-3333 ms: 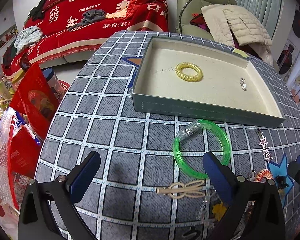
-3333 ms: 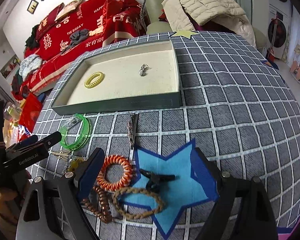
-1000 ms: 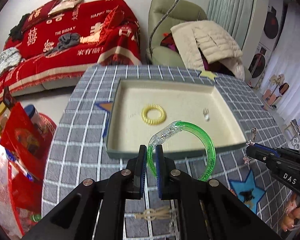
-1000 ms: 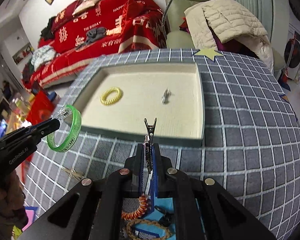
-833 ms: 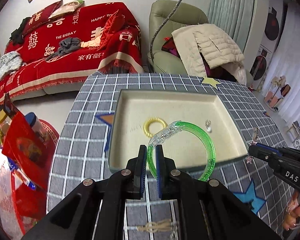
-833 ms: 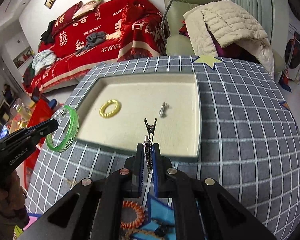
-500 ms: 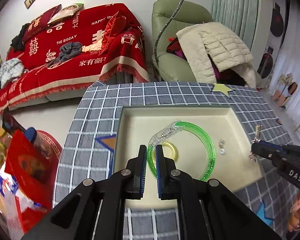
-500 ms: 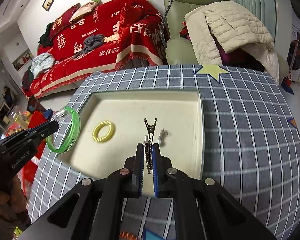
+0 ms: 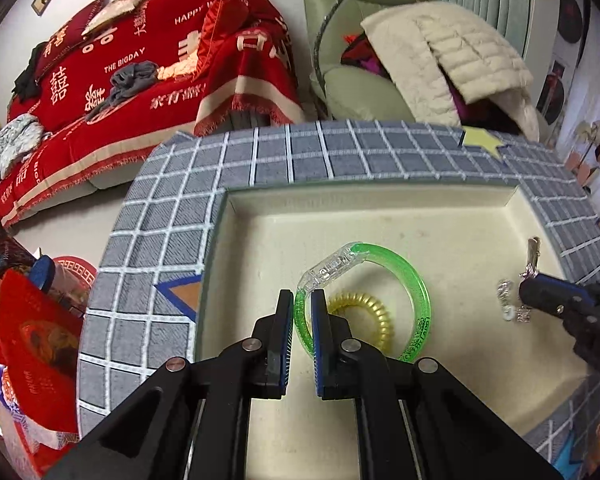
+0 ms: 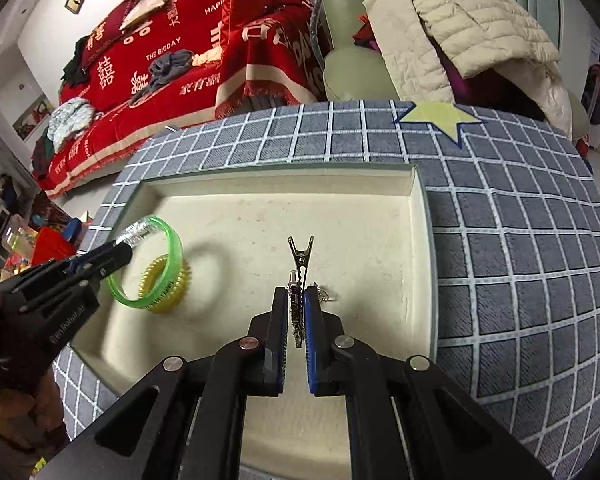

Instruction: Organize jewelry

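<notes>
left gripper (image 9: 302,308) fingers clench the green bangle (image 9: 416,300) at frame centre, over the yellow coil ring (image 9: 364,312) in the cream tray (image 9: 380,196); right gripper (image 10: 298,304) fingers pinch a metal clip (image 10: 300,252) above a small silver charm (image 10: 325,294)

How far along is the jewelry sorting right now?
Done: the yellow coil hair tie and a small silver piece already lie in the tray. In hand: left tongs grip the green bangle, right tongs a metal clip, both over the tray, unreleased. Remaining items are out of view.
</notes>
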